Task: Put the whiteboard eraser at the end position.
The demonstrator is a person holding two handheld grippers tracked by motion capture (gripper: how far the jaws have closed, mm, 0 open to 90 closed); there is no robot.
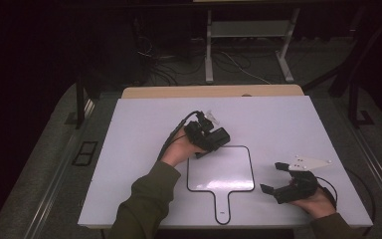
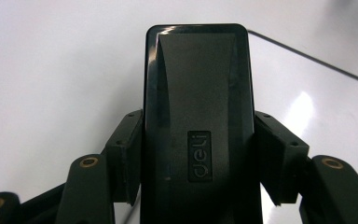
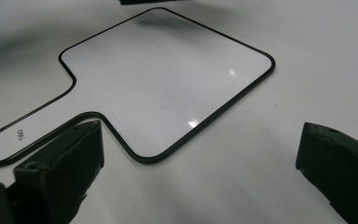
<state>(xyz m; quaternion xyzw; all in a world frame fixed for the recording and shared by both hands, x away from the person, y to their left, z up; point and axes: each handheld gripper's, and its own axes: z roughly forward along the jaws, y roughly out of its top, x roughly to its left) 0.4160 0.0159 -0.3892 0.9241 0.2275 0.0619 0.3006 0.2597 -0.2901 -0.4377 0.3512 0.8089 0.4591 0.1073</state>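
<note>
A small white board with a black rim and a handle [image 1: 220, 172] [image 3: 168, 88] lies flat at the table's middle front. My left gripper [image 1: 214, 139] [image 2: 198, 154] is shut on a black oblong block marked "deli" [image 2: 198, 107] [image 1: 218, 136], held just above the board's upper left corner. The block's sides sit tight between both jaws. My right gripper [image 1: 276, 178] [image 3: 200, 172] rests low at the board's right side, open, with nothing between its jaws. Its jaws point toward the board.
The white tabletop [image 1: 288, 124] has a wooden strip [image 1: 214, 91] along its far edge. Beyond it stand a metal frame [image 1: 248, 45] and cables on a dark floor. A person's sleeve [image 1: 144, 204] comes in from the bottom.
</note>
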